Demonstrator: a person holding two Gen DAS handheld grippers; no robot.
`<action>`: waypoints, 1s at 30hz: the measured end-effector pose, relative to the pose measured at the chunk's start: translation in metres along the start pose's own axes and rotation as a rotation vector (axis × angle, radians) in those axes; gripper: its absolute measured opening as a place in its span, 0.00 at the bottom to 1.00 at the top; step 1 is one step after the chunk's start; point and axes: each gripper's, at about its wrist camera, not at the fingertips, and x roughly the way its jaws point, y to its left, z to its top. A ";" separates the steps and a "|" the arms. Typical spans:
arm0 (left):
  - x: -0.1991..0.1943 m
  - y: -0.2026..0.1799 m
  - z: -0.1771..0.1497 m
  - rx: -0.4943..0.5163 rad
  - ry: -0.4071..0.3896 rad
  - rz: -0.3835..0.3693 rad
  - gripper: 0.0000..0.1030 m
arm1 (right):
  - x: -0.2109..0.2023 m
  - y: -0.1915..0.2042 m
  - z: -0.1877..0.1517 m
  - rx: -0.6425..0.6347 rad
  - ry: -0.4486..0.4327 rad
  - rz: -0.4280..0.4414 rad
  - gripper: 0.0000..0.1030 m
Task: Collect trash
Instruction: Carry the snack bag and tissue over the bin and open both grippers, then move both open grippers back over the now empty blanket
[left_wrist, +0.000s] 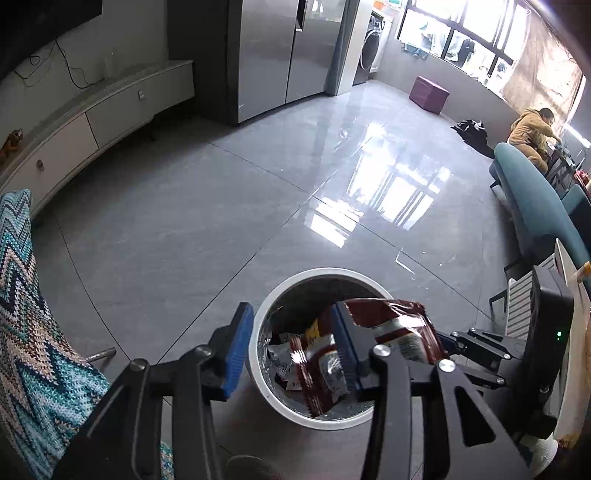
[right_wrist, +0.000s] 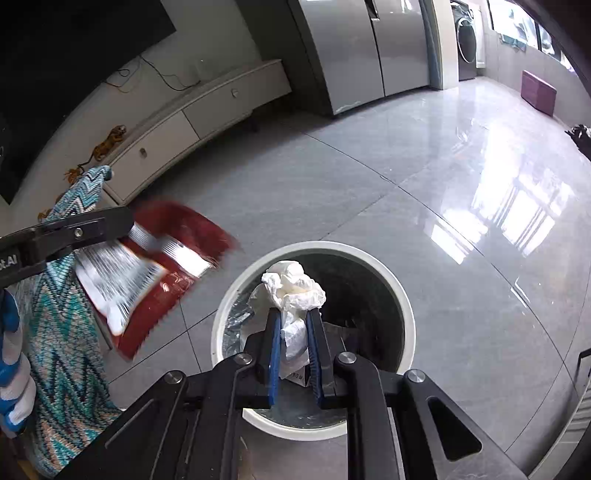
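Note:
A round white trash bin (left_wrist: 255, 365) stands on the grey floor and holds several wrappers. My left gripper (left_wrist: 291, 339) is open above the bin. A red snack wrapper (left_wrist: 399, 328) hangs against its right finger, loose between the jaws. In the right wrist view the same wrapper (right_wrist: 173, 273) is blurred beside the left gripper's finger (right_wrist: 81, 229), left of the bin (right_wrist: 402, 295). My right gripper (right_wrist: 293, 328) is shut on a crumpled white tissue (right_wrist: 295, 284) and holds it over the bin's opening.
A chair with a zigzag knitted cover (left_wrist: 29, 325) is close on the left. A white TV cabinet (left_wrist: 96, 118) lines the far wall, with a steel fridge (left_wrist: 280, 55) behind. A teal sofa (left_wrist: 535, 210) and a black device (left_wrist: 546, 325) sit at right.

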 end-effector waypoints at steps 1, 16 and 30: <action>0.000 0.003 -0.001 -0.005 0.001 0.006 0.45 | 0.002 -0.002 0.000 0.009 0.004 -0.004 0.18; -0.086 0.051 -0.021 -0.058 -0.162 0.064 0.46 | -0.021 0.020 0.002 0.002 -0.035 -0.031 0.38; -0.253 0.163 -0.102 -0.255 -0.413 0.370 0.55 | -0.113 0.232 0.029 -0.381 -0.276 0.167 0.90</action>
